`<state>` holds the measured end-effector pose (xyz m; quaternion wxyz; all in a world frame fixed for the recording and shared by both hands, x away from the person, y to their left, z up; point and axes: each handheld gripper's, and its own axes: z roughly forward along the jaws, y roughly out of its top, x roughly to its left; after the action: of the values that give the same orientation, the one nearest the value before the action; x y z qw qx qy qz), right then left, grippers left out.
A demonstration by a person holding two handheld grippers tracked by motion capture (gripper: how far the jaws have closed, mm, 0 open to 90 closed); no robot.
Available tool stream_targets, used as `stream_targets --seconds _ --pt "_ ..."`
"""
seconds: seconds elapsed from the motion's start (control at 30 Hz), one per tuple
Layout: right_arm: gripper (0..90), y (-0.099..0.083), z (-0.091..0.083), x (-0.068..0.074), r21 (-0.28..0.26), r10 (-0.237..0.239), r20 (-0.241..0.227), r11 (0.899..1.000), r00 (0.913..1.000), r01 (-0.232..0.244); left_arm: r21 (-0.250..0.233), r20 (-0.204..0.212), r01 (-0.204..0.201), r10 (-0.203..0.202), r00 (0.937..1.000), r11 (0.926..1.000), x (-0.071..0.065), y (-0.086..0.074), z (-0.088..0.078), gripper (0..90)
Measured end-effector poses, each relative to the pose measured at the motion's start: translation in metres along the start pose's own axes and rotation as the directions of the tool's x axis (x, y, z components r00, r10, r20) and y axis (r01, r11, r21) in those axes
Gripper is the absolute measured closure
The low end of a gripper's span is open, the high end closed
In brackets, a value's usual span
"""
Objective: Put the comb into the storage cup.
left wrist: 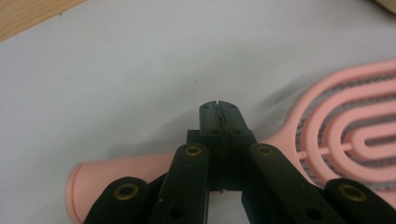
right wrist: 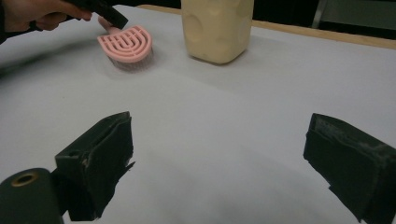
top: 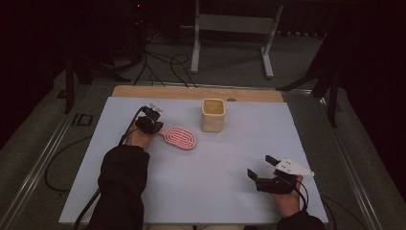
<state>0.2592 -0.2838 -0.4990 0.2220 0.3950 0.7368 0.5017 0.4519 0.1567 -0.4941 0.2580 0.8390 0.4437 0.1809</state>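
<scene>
A pink hairbrush [top: 181,137] lies bristles down on the white table cover, its handle pointing left. My left gripper [top: 152,125] sits right at that handle. In the left gripper view the jaws [left wrist: 219,109] are shut, pads pressed flat together, with the brush handle [left wrist: 116,172] crossing underneath them and the brush head [left wrist: 355,140] to the right. I cannot tell whether any part of the handle is pinched. My right gripper [top: 260,166] rests near the front right of the table, open with nothing between its jaws [right wrist: 219,154]. The brush [right wrist: 126,44] shows far off in the right gripper view.
A cream square cup [top: 213,115] stands upright behind and to the right of the brush, also in the right gripper view as the cup [right wrist: 217,28]. A wooden strip [top: 196,92] edges the table's far side. Cables and a metal stand [top: 230,28] lie on the floor beyond.
</scene>
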Motion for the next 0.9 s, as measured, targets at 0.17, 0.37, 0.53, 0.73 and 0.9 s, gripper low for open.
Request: stream_targets --seconds 0.17,0.37,0.53,0.73,0.9 --pt "8.1 0.0 0.0 0.0 -0.003 0.002 -0.002 1.0 1.0 -0.002 0.019 -0.008 -0.006 0.006 0.9999 0.9998 0.003 -0.003 -0.004 90.0" --pt "8.1 0.0 0.0 0.0 -0.004 0.002 -0.001 1.0 1.0 -0.002 0.022 -0.004 0.006 -0.006 1.0 0.9997 0.006 -0.011 -0.007 90.0" --pt "8.1 0.0 0.0 0.0 -0.002 0.003 0.0 1.0 1.0 -0.003 0.022 0.008 0.006 -0.006 0.9999 0.9997 0.004 -0.014 -0.012 90.0" --pt "8.1 0.0 0.0 0.001 -0.002 0.002 0.002 1.0 1.0 -0.002 0.044 0.021 -0.002 0.001 0.9998 0.999 0.001 -0.017 -0.018 90.0" --pt "8.1 0.0 0.0 0.0 -0.001 0.0 0.002 1.0 1.0 0.0 0.051 0.026 -0.02 0.018 0.9995 0.9985 -0.003 -0.02 -0.022 90.0"
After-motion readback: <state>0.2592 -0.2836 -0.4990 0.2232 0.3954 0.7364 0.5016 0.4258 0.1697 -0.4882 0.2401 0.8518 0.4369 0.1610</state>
